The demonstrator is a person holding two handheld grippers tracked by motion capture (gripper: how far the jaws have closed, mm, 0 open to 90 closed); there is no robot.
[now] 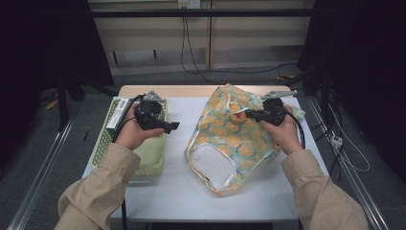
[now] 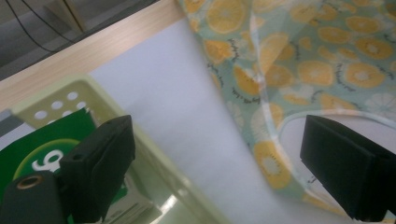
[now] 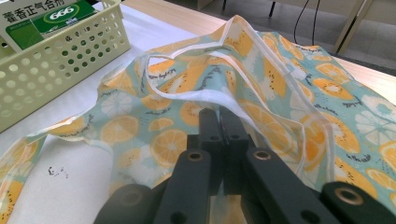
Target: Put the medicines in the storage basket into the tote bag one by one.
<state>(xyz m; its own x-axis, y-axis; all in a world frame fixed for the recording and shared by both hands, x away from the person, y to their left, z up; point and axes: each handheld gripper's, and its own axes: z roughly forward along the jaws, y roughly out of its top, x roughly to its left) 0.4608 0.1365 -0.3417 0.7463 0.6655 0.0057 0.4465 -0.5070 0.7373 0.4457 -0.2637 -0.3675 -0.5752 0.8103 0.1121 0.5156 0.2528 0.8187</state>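
From the high view, your right gripper (image 1: 248,114) is clamped on the top edge of the orange-slice-patterned fabric bag (image 1: 230,139), which lies on the white-covered table (image 1: 177,187). Your left gripper (image 1: 173,127) hangs between the bag and the pale green perforated plastic basket (image 1: 106,139), its fingers apart and holding nothing.

In the left gripper view, your two black fingers (image 2: 100,163) stand wide apart, one over the basket and the green-and-white box (image 2: 37,149) inside it, the other over the bag's lower edge.

In the right gripper view, your fingers (image 3: 212,126) are pressed together on the bag's white-trimmed rim, the basket well off to the upper left.
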